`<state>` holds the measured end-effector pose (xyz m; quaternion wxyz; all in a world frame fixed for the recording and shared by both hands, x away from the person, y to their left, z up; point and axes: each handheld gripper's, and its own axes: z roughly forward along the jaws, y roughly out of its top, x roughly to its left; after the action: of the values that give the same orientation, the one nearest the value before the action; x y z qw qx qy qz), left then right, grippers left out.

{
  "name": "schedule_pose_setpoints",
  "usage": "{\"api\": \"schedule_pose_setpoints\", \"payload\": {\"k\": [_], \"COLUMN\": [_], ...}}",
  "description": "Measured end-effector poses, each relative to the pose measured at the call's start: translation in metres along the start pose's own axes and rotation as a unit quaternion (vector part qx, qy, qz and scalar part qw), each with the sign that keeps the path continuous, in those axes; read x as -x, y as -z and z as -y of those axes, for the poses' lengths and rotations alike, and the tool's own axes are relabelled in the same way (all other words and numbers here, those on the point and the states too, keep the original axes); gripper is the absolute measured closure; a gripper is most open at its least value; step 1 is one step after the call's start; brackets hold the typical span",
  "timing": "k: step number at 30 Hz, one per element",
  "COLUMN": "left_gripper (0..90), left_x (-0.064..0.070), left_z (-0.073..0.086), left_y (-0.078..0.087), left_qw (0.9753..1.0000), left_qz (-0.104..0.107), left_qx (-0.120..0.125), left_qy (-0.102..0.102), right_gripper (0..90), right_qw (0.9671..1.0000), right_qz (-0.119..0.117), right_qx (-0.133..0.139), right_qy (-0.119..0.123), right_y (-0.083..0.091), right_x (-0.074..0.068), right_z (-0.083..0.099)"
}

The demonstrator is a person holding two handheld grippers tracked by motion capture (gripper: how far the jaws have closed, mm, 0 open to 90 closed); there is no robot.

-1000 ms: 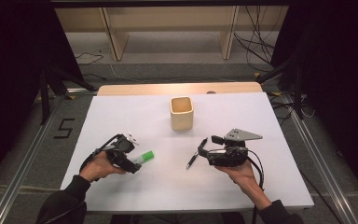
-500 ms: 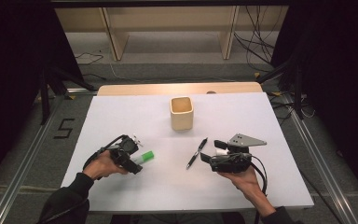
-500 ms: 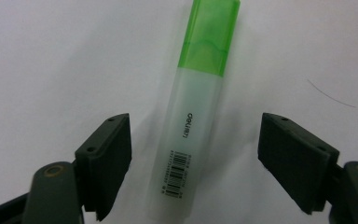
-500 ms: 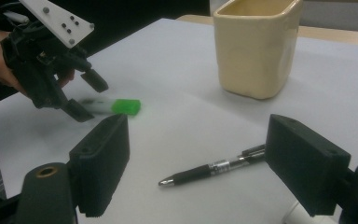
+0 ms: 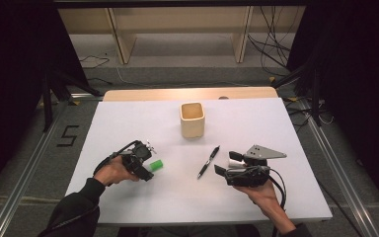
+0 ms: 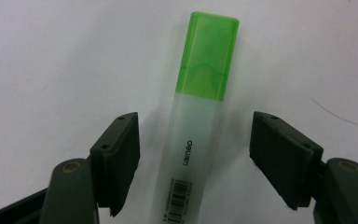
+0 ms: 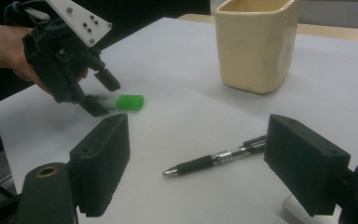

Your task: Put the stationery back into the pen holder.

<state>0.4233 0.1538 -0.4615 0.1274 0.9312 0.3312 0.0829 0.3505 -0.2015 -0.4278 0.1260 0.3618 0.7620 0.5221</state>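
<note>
A green highlighter [image 6: 198, 121] lies flat on the white table [image 5: 276, 128], in the near left part of it. In the left gripper view its long axis runs along the jaws, away from the camera, and the green cap is at the far end. The translucent barrel carries a printed brand word and a barcode. In the high view the highlighter [image 5: 156, 165] points with its cap to the right and a little to the far side.

The left hand-held gripper [image 6: 193, 158] has its jaws apart, one on each side of the barrel, and there is a clear gap on both sides, so they do not touch it. The right gripper view shows this hand-held gripper [image 7: 100, 91] from the side, low over the table, with the green cap beyond its jaw tips.

The right hand-held gripper [image 7: 198, 168] also has its jaws wide apart and holds nothing. A black pen [image 5: 208, 161] lies just to the left of it, with its tip toward the near left and its other end toward the far right. In the right gripper view the pen [image 7: 214, 161] lies across between the jaws, farther away than they are.

A cream square cup [image 5: 192, 119] stands upright near the middle of the table, farther away than both the pen and the highlighter and well apart from them.
</note>
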Motion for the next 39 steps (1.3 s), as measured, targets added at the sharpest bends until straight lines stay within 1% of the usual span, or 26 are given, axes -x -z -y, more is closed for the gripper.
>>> {"api": "schedule_pose_setpoints", "payload": {"k": [1, 2, 3, 4, 5, 6, 8, 9, 11, 13, 18, 21, 22, 23, 24, 27, 28, 29, 32, 34, 38, 39], "left_gripper": [34.1, 34.7, 35.8, 37.0, 38.1, 38.9, 40.7, 41.6, 44.3, 45.7, 51.9, 58.1, 61.4, 63.8, 65.3, 66.0, 66.0, 66.1, 66.3, 66.4, 66.4, 66.4], "left_x": [0.0, 0.0, -0.001, -0.001, -0.002, -0.002, -0.003, -0.002, -0.003, -0.004, -0.004, -0.002, -0.002, -0.001, 0.0, 0.001, 0.0, -0.001, -0.002, -0.002, -0.005, -0.005], "left_z": [-0.001, -0.002, -0.003, -0.003, -0.005, -0.006, -0.008, -0.009, -0.011, -0.013, -0.017, -0.019, -0.02, -0.02, -0.021, -0.021, -0.02, -0.02, -0.019, -0.019, -0.018, -0.018], "left_y": [-0.001, -0.002, -0.002, -0.003, -0.004, -0.004, -0.005, -0.005, -0.005, -0.006, -0.007, -0.006, -0.006, -0.006, -0.006, -0.006, -0.006, -0.006, -0.005, -0.005, -0.002, -0.001], "left_qw": [1.0, 1.0, 1.0, 1.0, 1.0, 1.0, 0.9999, 0.9999, 0.9999, 0.9997, 0.9992, 0.9987, 0.9984, 0.9982, 0.9983, 0.9984, 0.9985, 0.9983, 0.9982, 0.9984, 0.9983, 0.9985], "left_qz": [0.002, -0.001, -0.002, -0.001, 0.001, 0.001, 0.006, 0.008, 0.008, 0.014, 0.024, 0.033, 0.033, 0.035, 0.031, 0.031, 0.033, 0.033, 0.038, 0.04, 0.044, 0.047], "left_qx": [-0.004, -0.001, -0.003, -0.002, -0.003, -0.003, -0.007, -0.006, -0.005, -0.01, -0.014, -0.019, -0.023, -0.027, -0.026, -0.027, -0.024, -0.027, -0.028, -0.024, -0.019, -0.014], "left_qy": [-0.003, -0.001, -0.005, -0.003, -0.008, -0.007, -0.014, -0.012, -0.014, -0.02, -0.029, -0.033, -0.039, -0.041, -0.041, -0.04, -0.035, -0.04, -0.038, -0.032, -0.032, -0.026], "right_gripper": [23.4, 23.4, 23.5, 23.5, 23.5, 23.5, 23.5, 23.6, 23.6, 23.7, 23.9, 24.0, 24.1, 24.1, 24.2, 24.4, 24.5, 24.5, 24.6, 24.7, 24.8, 24.8], "right_qw": [1.0, 1.0, 1.0, 1.0, 1.0, 1.0, 1.0, 1.0, 1.0, 1.0, 1.0, 1.0, 1.0, 1.0, 1.0, 1.0, 1.0, 0.9999, 0.9999, 0.9999, 1.0, 1.0], "right_qz": [0.0, 0.0, 0.0, 0.001, 0.001, 0.0, 0.0, 0.0, 0.0, -0.001, 0.0, -0.001, -0.001, -0.002, -0.002, -0.003, -0.004, -0.005, -0.006, -0.006, -0.004, -0.004], "right_qx": [0.0, 0.0, 0.0, 0.0, 0.0, -0.001, -0.002, -0.003, -0.003, -0.004, -0.005, -0.007, -0.008, -0.008, -0.008, -0.008, -0.009, -0.009, -0.009, -0.008, -0.008, -0.007], "right_qy": [0.0, 0.001, 0.001, 0.0, 0.0, -0.001, -0.002, -0.003, -0.003, -0.003, -0.003, -0.002, -0.003, -0.002, -0.003, -0.001, -0.001, 0.0, 0.001, 0.0, -0.002, -0.002], "right_y": [0.001, 0.001, 0.002, 0.002, 0.002, 0.002, 0.002, 0.002, 0.002, 0.002, 0.002, 0.001, 0.001, 0.001, 0.001, 0.001, 0.001, 0.001, 0.0, 0.0, 0.001, 0.001], "right_x": [-0.001, -0.001, -0.001, -0.002, -0.001, -0.001, -0.001, -0.001, -0.001, 0.0, 0.0, 0.0, 0.0, 0.0, 0.0, -0.001, -0.002, -0.002, -0.003, -0.003, -0.003, -0.003], "right_z": [0.0, 0.0, 0.0, 0.001, 0.001, 0.001, 0.002, 0.002, 0.002, 0.002, 0.003, 0.003, 0.003, 0.003, 0.004, 0.004, 0.004, 0.004, 0.004, 0.004, 0.004, 0.004]}}
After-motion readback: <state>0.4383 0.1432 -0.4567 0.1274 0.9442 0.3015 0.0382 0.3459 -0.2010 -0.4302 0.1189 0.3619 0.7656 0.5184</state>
